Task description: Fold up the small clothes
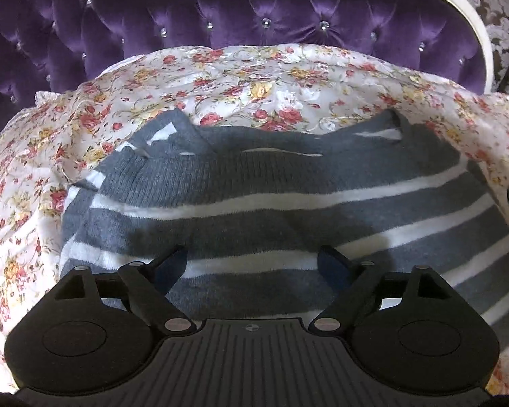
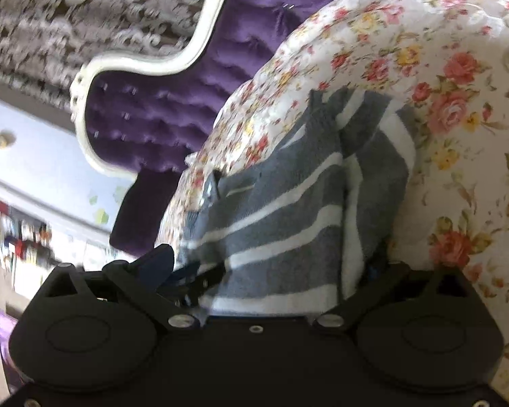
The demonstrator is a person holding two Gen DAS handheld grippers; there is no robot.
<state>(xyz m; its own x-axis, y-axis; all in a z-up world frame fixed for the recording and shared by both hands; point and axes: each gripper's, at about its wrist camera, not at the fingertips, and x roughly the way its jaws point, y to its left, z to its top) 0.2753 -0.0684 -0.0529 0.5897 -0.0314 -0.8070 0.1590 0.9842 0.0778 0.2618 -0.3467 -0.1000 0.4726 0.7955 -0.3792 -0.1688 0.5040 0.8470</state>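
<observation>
Your left tool (image 1: pixel 252 263) hangs wide open just above the striped sweater (image 1: pixel 271 203), gripping nothing.

You have its two fingers spread over the grey and white stripes with bare knit between them. That sweater lies on the bed, on the floral bedspread (image 1: pixel 241 84), its ribbed band turned toward the purple tufted headboard (image 1: pixel 271 17), which rises behind the bedspread. Your right tool (image 2: pixel 271 268) sits low at the sweater's (image 2: pixel 281 224) edge, where the knit is bunched and folded up against its front; one finger (image 2: pixel 159 264) shows at the left, the other is hidden behind the cloth, so you cannot tell whether it is clamped or merely pressed into the folds.
</observation>
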